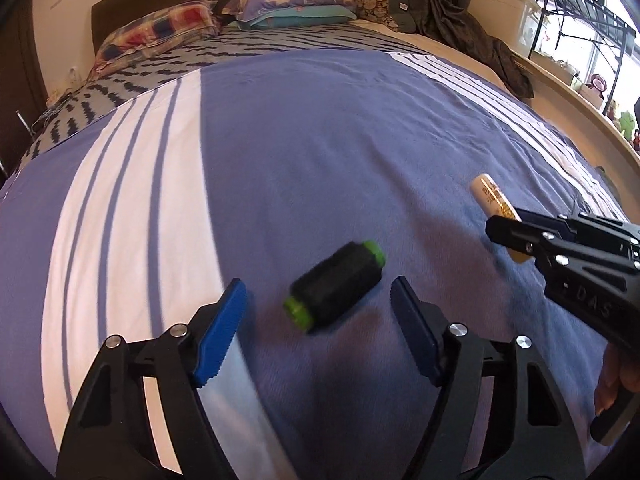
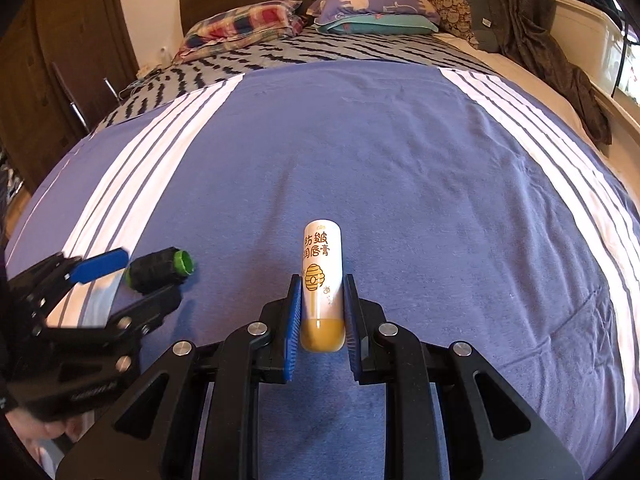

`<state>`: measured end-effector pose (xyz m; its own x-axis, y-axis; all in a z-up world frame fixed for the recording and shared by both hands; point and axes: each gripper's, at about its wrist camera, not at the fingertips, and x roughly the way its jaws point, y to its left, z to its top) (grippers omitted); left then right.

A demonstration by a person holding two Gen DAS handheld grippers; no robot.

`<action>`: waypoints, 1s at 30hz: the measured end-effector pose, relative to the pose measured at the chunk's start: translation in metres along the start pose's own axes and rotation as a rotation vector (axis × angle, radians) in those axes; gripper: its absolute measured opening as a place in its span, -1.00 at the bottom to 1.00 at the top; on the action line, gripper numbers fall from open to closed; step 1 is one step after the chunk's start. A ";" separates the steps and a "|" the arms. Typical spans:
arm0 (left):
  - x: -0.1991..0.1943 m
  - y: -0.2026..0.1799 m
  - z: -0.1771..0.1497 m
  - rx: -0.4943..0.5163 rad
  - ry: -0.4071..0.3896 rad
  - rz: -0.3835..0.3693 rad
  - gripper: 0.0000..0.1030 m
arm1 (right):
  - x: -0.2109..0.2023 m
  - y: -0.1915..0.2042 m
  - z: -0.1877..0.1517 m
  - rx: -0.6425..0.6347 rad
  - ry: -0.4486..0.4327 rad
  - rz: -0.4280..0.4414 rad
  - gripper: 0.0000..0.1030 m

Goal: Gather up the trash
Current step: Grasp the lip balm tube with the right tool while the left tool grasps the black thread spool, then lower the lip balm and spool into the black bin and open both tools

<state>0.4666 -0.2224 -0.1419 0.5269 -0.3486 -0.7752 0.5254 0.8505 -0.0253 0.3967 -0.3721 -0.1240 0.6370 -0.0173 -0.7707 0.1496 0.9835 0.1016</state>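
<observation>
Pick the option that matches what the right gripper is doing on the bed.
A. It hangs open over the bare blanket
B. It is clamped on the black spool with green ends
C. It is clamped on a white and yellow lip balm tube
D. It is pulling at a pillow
C: the right gripper has its blue pads pressed against both sides of the lip balm tube, while the black spool lies between the left gripper's open pads.

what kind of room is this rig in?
A bedroom, most likely at home: a bed with a blue striped cover, pillows against a dark wooden headboard, and a wooden wardrobe beside it.
</observation>
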 end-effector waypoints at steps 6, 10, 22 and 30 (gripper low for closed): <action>0.012 -0.009 0.005 0.031 0.006 -0.021 -0.07 | 0.007 -0.001 -0.002 0.015 0.006 0.022 -0.60; 0.002 -0.011 0.001 0.042 -0.004 -0.043 -0.07 | 0.004 0.001 -0.003 0.019 0.003 0.020 -0.60; -0.105 -0.010 -0.075 -0.007 -0.035 -0.016 -0.08 | -0.071 0.036 -0.050 -0.061 -0.013 0.027 -0.59; -0.188 -0.018 -0.143 -0.064 -0.050 -0.026 -0.08 | -0.141 0.071 -0.105 -0.106 -0.031 0.097 -0.59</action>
<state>0.2625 -0.1159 -0.0862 0.5473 -0.3883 -0.7414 0.4960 0.8640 -0.0864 0.2381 -0.2812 -0.0740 0.6676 0.0746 -0.7407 0.0068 0.9943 0.1062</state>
